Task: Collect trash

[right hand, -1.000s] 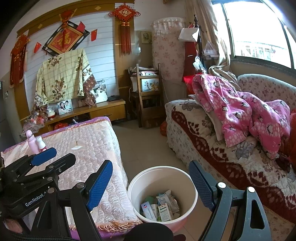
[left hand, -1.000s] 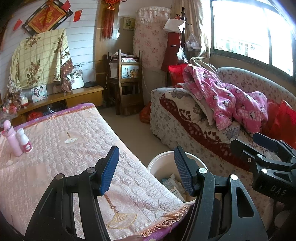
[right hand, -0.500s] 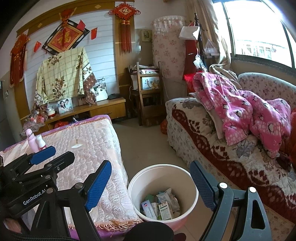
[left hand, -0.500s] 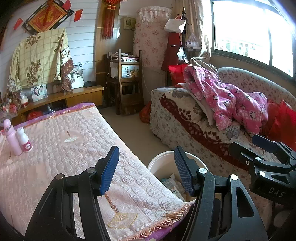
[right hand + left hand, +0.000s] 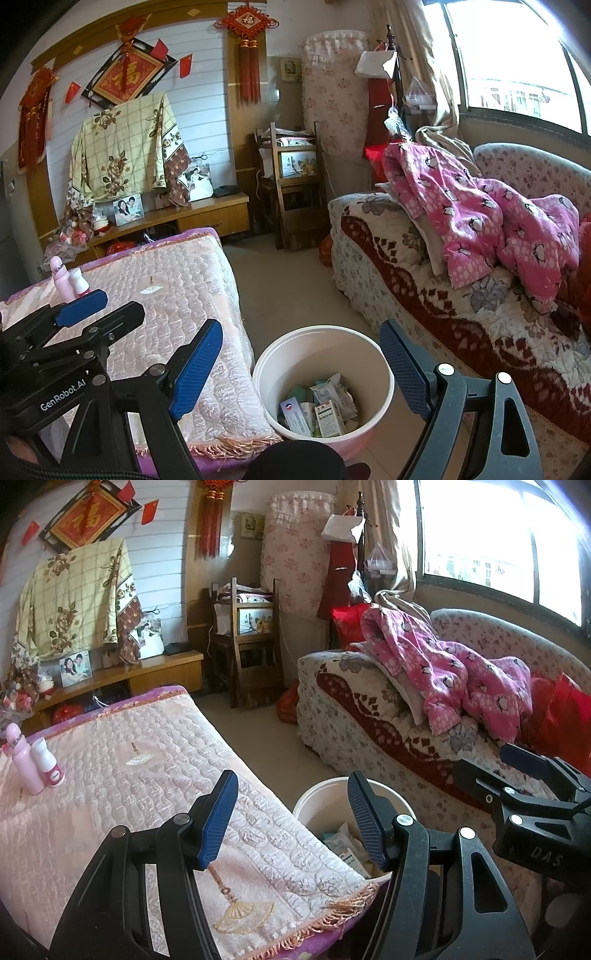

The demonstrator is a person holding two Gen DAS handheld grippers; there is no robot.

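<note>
the left gripper hangs over the near corner of a low table under a pink quilted cloth, its blue pads spread apart with nothing between them. the right gripper is spread wider, also empty, and frames a white bucket that stands on the floor just beside the table's edge, between the table and a sofa. the trash lies in the bottom of the bucket: several small cartons and crumpled wrappers, piled together. in the left view only part of the bucket shows, behind the table's corner. two small pink and white bottles stand upright, touching, near the far left of the table. a pink spotted garment lies heaped on the sofa.
</note>
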